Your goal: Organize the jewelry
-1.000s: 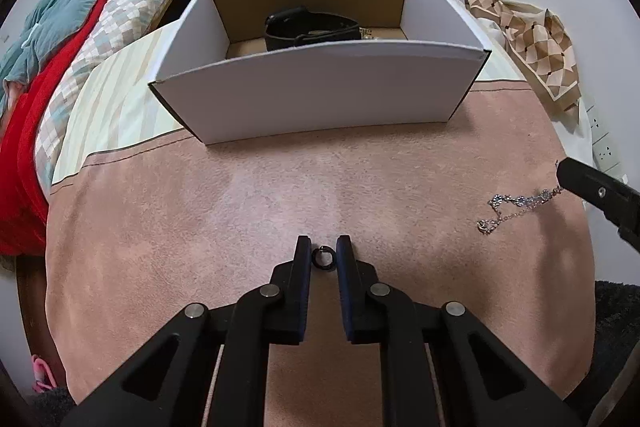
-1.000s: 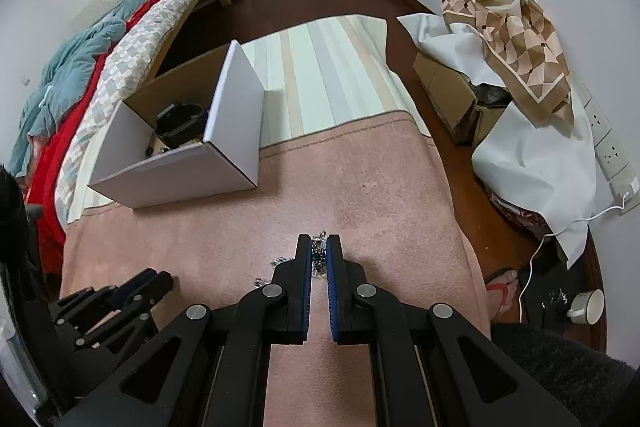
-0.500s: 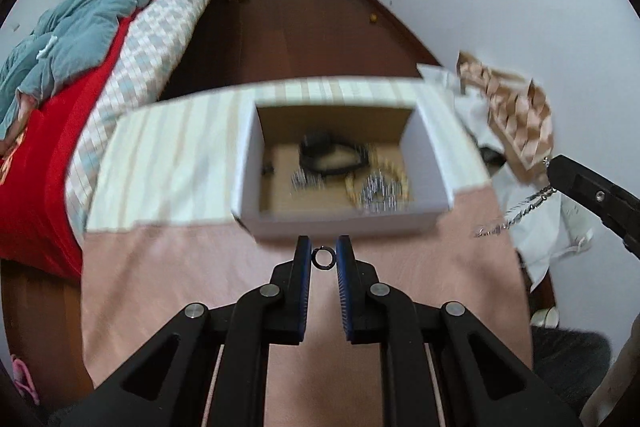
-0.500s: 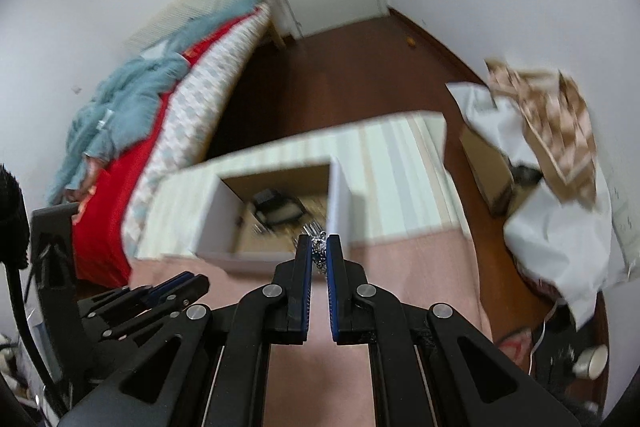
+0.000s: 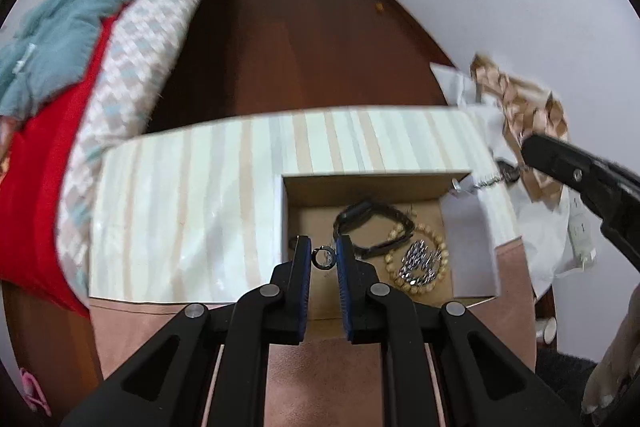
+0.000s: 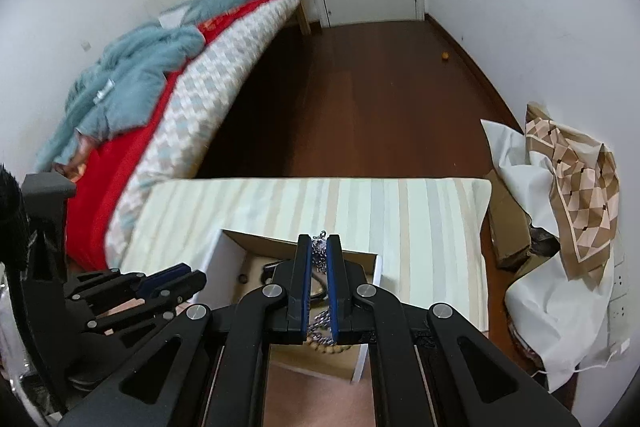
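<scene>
Overhead, the left tongs pinch a small ring above the open box; the right tongs clamp a silver chain.

A white-walled, brown-floored cardboard box holds a black strap watch, tan wooden beads and silver chain links; it sits on cream-and-beige striped cloth beside a dusty-pink mat, red blanket and teal throw.
</scene>
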`<state>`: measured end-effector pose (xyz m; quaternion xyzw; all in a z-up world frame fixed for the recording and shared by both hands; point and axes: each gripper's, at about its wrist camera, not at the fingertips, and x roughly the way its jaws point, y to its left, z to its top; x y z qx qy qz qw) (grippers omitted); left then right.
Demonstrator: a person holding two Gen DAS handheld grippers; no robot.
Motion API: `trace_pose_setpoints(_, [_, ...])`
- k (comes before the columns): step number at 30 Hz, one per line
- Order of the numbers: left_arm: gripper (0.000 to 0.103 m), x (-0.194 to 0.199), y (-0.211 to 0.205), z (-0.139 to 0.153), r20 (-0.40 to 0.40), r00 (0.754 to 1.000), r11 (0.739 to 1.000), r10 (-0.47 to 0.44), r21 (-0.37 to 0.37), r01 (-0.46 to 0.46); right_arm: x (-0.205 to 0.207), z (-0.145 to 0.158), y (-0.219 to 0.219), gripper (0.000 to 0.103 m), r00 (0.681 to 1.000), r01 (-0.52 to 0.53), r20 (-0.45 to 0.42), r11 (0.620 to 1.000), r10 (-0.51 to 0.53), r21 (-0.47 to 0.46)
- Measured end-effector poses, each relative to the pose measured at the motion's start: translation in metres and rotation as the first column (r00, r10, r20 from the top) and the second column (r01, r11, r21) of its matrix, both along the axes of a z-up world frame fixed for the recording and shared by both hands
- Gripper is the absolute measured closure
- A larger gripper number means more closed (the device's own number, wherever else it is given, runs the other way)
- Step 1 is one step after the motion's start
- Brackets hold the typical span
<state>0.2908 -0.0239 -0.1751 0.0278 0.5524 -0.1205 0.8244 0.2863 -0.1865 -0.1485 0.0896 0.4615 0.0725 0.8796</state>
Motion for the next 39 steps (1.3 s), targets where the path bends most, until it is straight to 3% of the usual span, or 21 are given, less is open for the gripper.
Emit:
trace_pose_setpoints(7, [0.091,0.011,-0.001,-0.028,-0.110,0.994,1.000,0.002,-0.001,-0.002,0.026,-0.034,0.003,0.096,0.997,-0.008,-0.074,0.998,0.003,-0.064])
trace_pose_setpoints(16, [0.088,0.018,0.015,-0.018,-0.113,0.990,0.997,0.081,0.010,-0.081,0.033,-0.053,0.000,0.091,0.983,-0.010,-0.184,0.999,0.000,-0.052])
trace_pose_setpoints(18, [0.080,0.017,0.017,-0.010,-0.085,0.991,0.995,0.102,0.025,-0.100,0.031,-0.051,-0.002,0.065,0.981,-0.003,-0.191,0.999,-0.007,-0.051])
trace_pose_setpoints(20, [0.060,0.014,0.022,-0.001,-0.062,0.991,0.993,0.118,0.018,-0.117,0.027,-0.046,-0.004,0.046,0.983,0.007,-0.184,0.999,-0.015,-0.044])
trace_pose_setpoints(22, [0.047,0.009,0.029,0.012,-0.023,0.989,0.989,0.147,0.010,-0.147,0.023,-0.041,-0.006,0.045,0.984,0.012,-0.179,0.999,-0.021,-0.047])
trace_pose_setpoints(24, [0.040,0.003,0.035,0.025,0.019,0.985,0.985,0.171,0.022,-0.171,0.018,-0.036,-0.005,0.040,0.984,0.017,-0.176,0.998,-0.028,-0.060])
trace_pose_setpoints(25, [0.034,0.001,0.037,0.029,0.035,0.983,0.983,0.179,0.032,-0.180,0.014,-0.033,-0.003,0.034,0.984,0.016,-0.176,0.997,-0.029,-0.076])
trace_pose_setpoints(27, [0.026,-0.009,0.041,0.038,0.080,0.978,0.978,0.193,0.061,-0.198,0.003,-0.031,-0.001,0.010,0.983,0.022,-0.178,0.994,-0.040,-0.103])
trace_pose_setpoints(29, [0.005,-0.016,0.045,0.041,0.100,0.975,0.975,0.198,0.087,-0.206,-0.008,-0.031,0.000,0.007,0.981,0.031,-0.184,0.993,-0.052,-0.116])
trace_pose_setpoints(34, [0.001,-0.043,0.045,0.039,0.118,0.974,0.964,0.194,0.162,-0.212,-0.043,-0.035,0.007,0.000,0.974,0.057,-0.207,0.987,-0.088,-0.153])
trace_pose_setpoints(39, [0.001,-0.067,0.045,0.047,0.125,0.970,0.960,0.207,0.163,-0.226,-0.073,-0.026,0.012,0.000,0.973,0.083,-0.199,0.983,-0.115,-0.161])
